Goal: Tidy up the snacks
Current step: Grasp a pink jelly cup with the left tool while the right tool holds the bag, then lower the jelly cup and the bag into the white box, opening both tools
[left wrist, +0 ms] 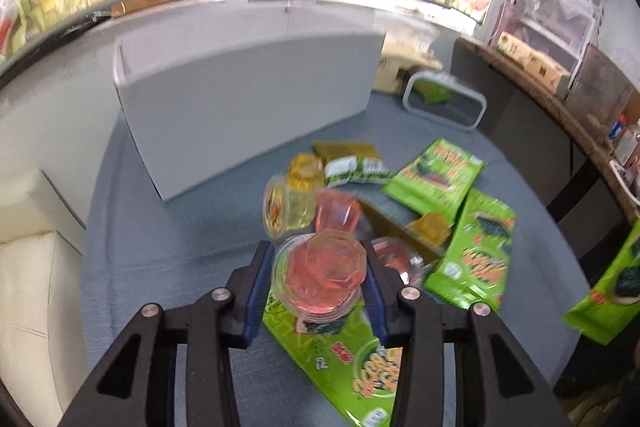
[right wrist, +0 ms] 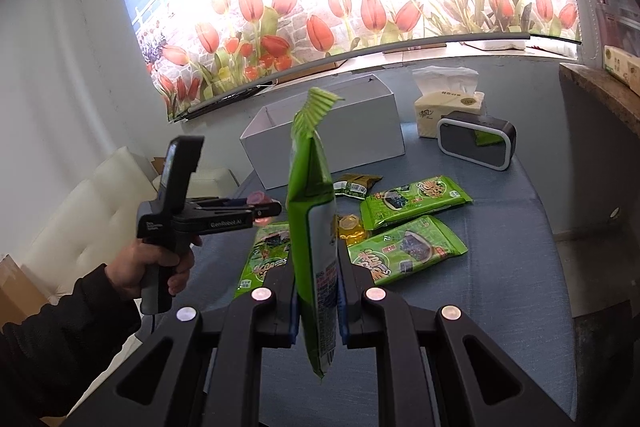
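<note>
My left gripper is shut on a pink jelly cup, held just above a green seaweed packet on the blue table. In the right wrist view the left gripper hovers above the table's left side with the pink jelly cup at its tip. My right gripper is shut on a green seaweed packet, held upright on edge. More yellow jelly cups, another pink cup and green packets lie behind. An open white box stands at the back.
A tissue box and a black-and-white speaker stand at the table's far right. A cream sofa is to the left, a stone counter to the right. A person's hand holds the left gripper's handle.
</note>
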`<state>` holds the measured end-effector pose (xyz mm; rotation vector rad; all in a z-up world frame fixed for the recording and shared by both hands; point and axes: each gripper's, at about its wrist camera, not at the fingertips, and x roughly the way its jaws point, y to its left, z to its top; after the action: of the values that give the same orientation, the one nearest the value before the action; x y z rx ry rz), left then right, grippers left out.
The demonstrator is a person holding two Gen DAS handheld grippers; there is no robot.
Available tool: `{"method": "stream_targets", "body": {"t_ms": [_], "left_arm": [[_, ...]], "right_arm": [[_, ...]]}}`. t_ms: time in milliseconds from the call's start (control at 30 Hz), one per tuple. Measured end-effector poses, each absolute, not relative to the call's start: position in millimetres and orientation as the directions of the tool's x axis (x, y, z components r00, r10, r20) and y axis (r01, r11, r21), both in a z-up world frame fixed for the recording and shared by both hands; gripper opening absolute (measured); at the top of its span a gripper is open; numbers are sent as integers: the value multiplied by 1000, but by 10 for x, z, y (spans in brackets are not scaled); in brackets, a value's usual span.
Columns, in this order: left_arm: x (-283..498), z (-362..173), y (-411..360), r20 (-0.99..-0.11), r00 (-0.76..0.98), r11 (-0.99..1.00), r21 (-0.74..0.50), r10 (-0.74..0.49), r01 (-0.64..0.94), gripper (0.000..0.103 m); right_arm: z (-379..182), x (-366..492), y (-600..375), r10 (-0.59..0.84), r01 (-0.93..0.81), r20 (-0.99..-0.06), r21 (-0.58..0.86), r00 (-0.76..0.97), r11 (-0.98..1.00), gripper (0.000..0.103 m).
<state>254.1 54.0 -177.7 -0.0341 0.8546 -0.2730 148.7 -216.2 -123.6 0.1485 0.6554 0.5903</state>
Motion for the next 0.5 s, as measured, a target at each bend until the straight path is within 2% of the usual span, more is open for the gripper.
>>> {"method": "stream_targets", "body": {"t_ms": [300,500], "left_arm": [[2070,-992,452,-654,728,979,-128,-205,161,46],[1696,-542,452,-588,782,975,-197,-205,106,46]], "right_arm": [[-1104,1567,-2027,540,-488,-541,252,644,835,15],[-973,1717,-1955,529,-501,-541,214,654,838,15]]}}
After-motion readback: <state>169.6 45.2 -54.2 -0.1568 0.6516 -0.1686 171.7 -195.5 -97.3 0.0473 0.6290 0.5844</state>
